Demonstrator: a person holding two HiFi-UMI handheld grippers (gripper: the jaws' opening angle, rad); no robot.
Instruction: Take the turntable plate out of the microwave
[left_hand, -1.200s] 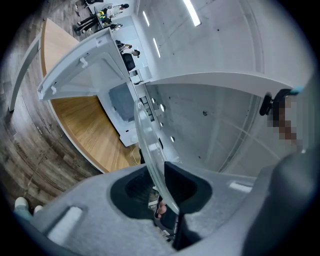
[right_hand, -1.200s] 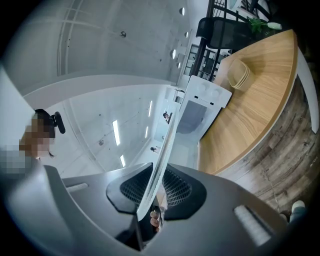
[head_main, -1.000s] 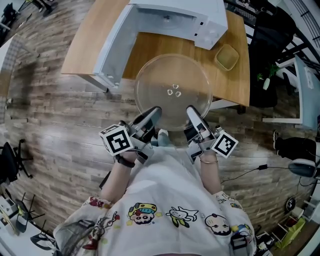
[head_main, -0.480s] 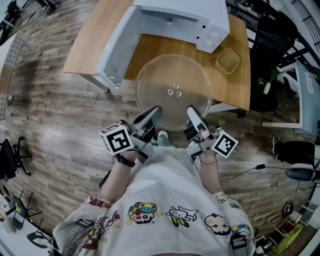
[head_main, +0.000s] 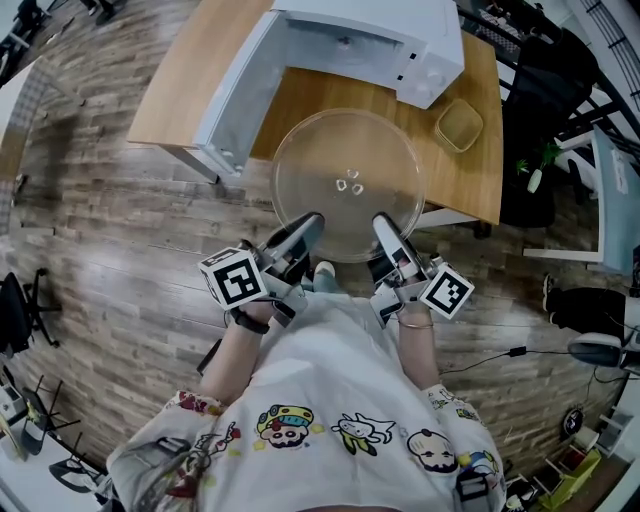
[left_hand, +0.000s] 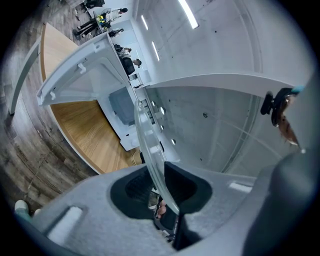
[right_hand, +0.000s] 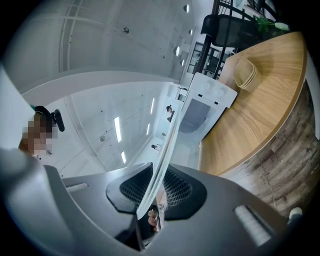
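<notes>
The clear glass turntable plate (head_main: 348, 185) hangs level over the front of the wooden table (head_main: 185, 75), outside the white microwave (head_main: 375, 35), whose door (head_main: 235, 95) stands wide open. My left gripper (head_main: 305, 228) is shut on the plate's near-left rim. My right gripper (head_main: 385, 228) is shut on the near-right rim. In the left gripper view the plate's edge (left_hand: 149, 147) runs between the jaw pads of the left gripper (left_hand: 160, 182). The right gripper view shows the rim (right_hand: 164, 150) pinched the same way in the right gripper (right_hand: 154, 192).
A small tan bowl (head_main: 459, 124) sits on the table right of the microwave. A dark chair and other furniture (head_main: 545, 90) stand at the right. The person's torso fills the lower head view, over a wood-plank floor (head_main: 120, 250).
</notes>
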